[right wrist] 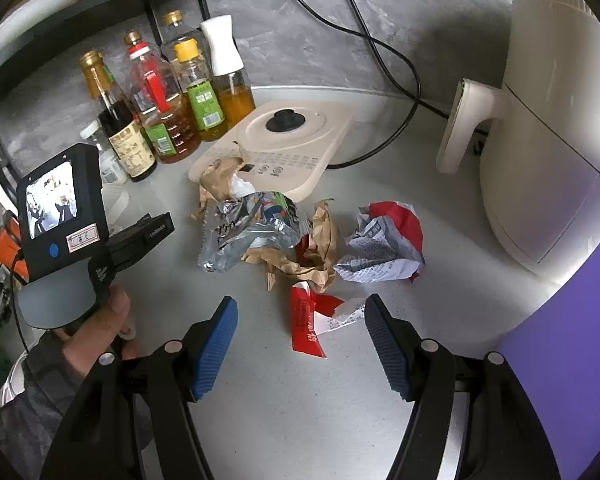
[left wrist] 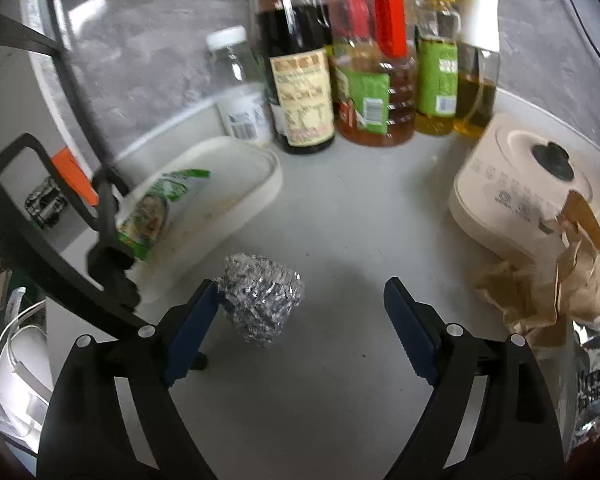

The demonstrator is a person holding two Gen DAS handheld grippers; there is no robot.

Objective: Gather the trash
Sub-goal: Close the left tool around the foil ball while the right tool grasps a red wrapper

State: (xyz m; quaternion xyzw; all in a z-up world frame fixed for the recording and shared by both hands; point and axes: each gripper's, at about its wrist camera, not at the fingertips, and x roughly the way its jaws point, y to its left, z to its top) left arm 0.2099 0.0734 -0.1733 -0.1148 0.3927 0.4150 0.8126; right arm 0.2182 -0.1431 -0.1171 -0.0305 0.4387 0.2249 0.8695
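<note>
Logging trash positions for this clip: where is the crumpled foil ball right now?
In the left wrist view, the foil ball sits on the white counter against the left finger of the open left hand-held gripper, just below the white tray.

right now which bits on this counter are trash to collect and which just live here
Trash:
crumpled foil ball
silver snack bag
crumpled brown paper
red-and-white wrappers

Stays:
oil and sauce bottles
beige cooker base
cream air fryer
</note>
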